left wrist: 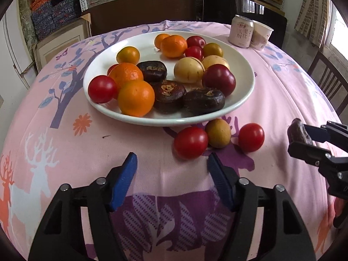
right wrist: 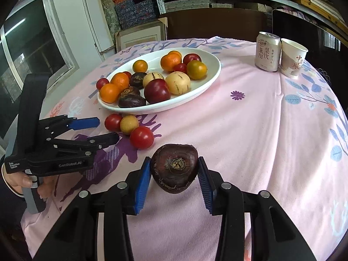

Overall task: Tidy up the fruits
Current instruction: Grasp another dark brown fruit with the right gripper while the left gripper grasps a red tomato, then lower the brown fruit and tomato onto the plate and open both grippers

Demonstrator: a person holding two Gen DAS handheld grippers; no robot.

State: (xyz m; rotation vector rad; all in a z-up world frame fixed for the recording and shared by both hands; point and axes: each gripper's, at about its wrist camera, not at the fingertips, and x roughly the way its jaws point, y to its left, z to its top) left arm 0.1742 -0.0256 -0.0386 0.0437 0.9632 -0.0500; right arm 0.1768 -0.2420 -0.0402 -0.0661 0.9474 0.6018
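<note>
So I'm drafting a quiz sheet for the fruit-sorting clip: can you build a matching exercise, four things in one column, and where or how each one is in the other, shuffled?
Things
1. dark brown water chestnut
2. pale yellow striped melon
3. pink drink can
4. left gripper

Places or states
A. on the white oval plate
B. open, holding nothing, near three loose fruits on the cloth
C. clamped between the right gripper pads
D. standing beside a white paper cup

Pairs: 1-C, 2-A, 3-D, 4-B
</note>
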